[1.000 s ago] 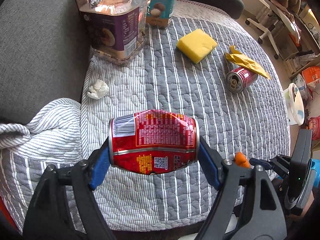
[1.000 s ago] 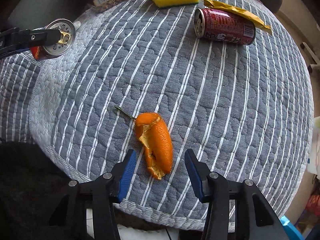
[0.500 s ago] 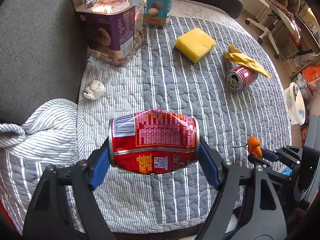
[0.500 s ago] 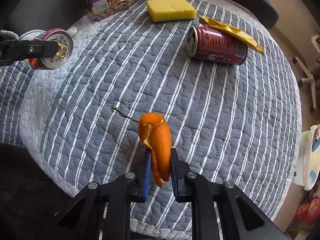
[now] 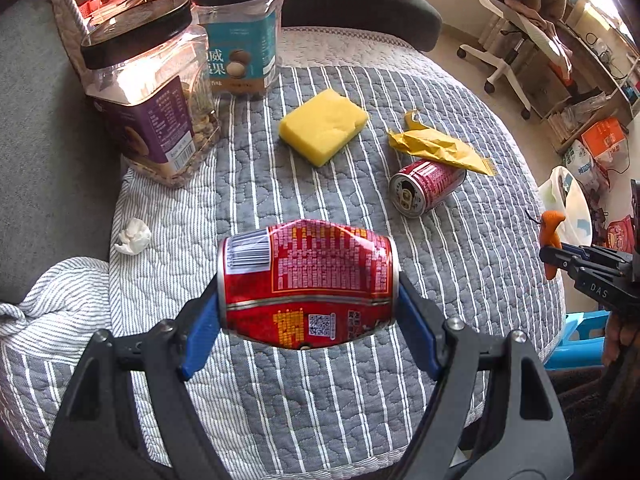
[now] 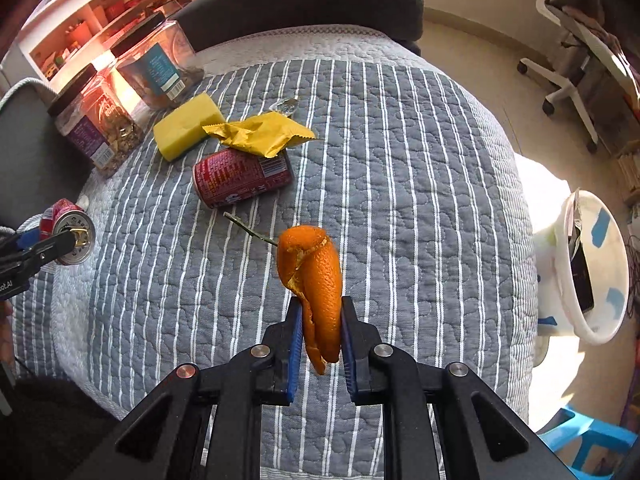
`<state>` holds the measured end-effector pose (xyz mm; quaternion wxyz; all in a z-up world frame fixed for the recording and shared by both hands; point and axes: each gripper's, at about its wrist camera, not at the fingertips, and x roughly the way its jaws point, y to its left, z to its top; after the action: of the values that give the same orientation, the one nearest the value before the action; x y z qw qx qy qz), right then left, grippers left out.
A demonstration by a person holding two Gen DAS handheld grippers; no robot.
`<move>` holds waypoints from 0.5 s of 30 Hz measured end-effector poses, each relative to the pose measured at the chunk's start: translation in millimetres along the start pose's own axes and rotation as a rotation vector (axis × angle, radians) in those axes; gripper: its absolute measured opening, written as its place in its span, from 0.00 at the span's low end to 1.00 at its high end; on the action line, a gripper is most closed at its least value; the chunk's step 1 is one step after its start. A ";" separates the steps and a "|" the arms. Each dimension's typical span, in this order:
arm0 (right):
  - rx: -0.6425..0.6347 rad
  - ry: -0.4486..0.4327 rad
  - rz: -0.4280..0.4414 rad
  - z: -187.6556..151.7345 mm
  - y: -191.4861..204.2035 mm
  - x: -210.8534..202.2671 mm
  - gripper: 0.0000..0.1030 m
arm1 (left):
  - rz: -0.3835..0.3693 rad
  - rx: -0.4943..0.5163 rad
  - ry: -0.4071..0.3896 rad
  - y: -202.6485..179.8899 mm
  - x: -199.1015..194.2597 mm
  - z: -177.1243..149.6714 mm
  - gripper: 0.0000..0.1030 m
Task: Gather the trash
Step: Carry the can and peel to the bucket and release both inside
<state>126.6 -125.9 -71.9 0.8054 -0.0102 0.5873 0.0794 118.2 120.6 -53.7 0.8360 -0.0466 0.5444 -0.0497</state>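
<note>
My left gripper (image 5: 308, 304) is shut on a dented red can (image 5: 308, 280), held sideways above the quilted table (image 5: 280, 400). My right gripper (image 6: 319, 328) is shut on an orange peel (image 6: 316, 276) with a thin stem, lifted above the table; the peel also shows at the right in the left wrist view (image 5: 550, 232). A second red can (image 5: 426, 190) lies on its side mid-table, touching a yellow wrapper (image 5: 436, 148). A crumpled white tissue (image 5: 134, 236) lies at the table's left edge. A white bin (image 6: 588, 272) stands on the floor to the right.
Two clear jars with black lids, one purple-labelled (image 5: 148, 100) and one teal-labelled (image 5: 238, 36), stand at the back left. A yellow sponge (image 5: 322, 126) lies near them. A grey sofa (image 5: 44, 152) is on the left, a white office chair (image 5: 516, 36) back right, a blue stool (image 6: 584, 440) by the table.
My right gripper closed on the orange peel and lifted it off the table, swinging right toward the white bin. My left gripper kept the dented can and rose a little.
</note>
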 end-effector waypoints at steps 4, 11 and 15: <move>0.099 -0.018 -0.015 5.4 -52.2 -11.8 0.17 | -0.032 0.032 -0.013 -25.0 3.4 7.7 0.77; 0.284 -0.062 -0.041 -2.1 -143.6 -38.4 0.17 | -0.104 0.115 -0.023 -82.3 11.7 20.0 0.77; 0.399 -0.088 -0.060 -11.4 -195.4 -51.0 0.17 | -0.146 0.169 -0.027 -117.6 14.4 24.0 0.77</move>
<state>128.1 -325.9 -42.1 0.8183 0.1352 0.5552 -0.0622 142.1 2.7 -41.6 0.8385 -0.0164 0.5220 -0.1555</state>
